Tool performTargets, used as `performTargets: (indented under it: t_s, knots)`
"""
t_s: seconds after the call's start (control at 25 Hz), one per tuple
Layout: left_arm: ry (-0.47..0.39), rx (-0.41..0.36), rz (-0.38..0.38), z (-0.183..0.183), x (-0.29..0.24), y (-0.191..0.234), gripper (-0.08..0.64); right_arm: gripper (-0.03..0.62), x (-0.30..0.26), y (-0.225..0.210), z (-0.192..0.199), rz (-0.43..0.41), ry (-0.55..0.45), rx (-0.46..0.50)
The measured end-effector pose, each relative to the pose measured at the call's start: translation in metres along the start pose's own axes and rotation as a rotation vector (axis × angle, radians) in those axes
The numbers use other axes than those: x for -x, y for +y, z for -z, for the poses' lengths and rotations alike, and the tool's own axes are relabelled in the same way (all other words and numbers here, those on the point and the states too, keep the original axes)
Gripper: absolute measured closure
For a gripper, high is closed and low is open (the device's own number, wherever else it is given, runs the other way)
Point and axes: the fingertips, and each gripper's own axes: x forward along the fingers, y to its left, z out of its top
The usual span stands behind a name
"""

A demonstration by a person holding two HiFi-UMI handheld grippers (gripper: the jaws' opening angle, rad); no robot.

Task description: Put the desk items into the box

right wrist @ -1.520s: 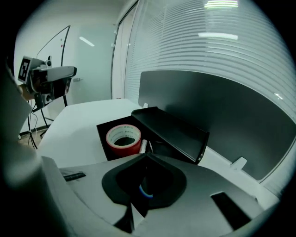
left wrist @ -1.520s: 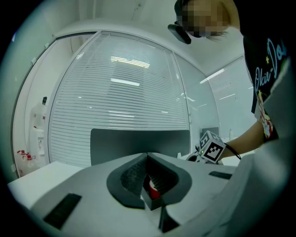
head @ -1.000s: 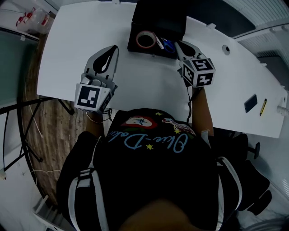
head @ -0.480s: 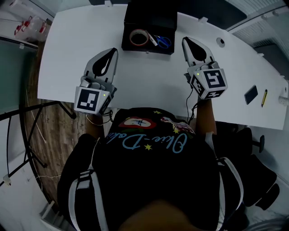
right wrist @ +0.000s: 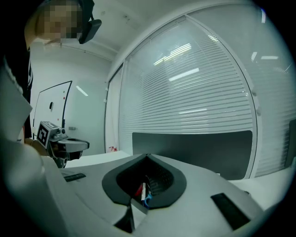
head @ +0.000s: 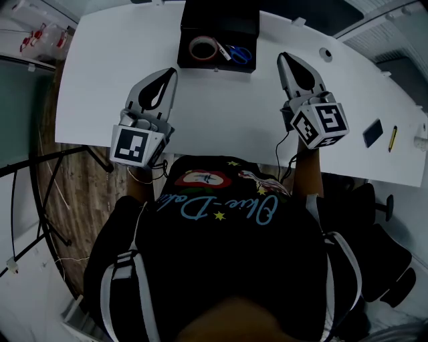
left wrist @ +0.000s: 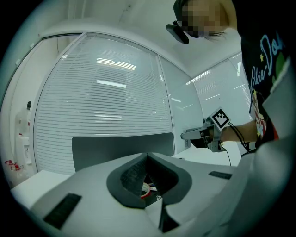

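Evidently, left claw [head: 170, 71] and right claw [head: 284, 57] hung shut, empty; right likely needed opening before reaching the thin yellow pencil [head: 391, 138].

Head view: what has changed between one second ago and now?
The right claw drew back from the black box toward the right and is now over the table, shut and empty. The left claw, also shut, hardly moved. The tape roll and scissors remain in the box.
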Motion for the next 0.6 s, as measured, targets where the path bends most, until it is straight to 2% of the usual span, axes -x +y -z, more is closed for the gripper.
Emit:
performTargets:
  t_s: [0.6]
  knots:
    - [0.005, -0.004, -0.012, 0.0002, 0.0085, -0.0053, 0.563, 0.594, 0.0076, 0.0035, -0.0004, -0.006, -0.001, 0.011]
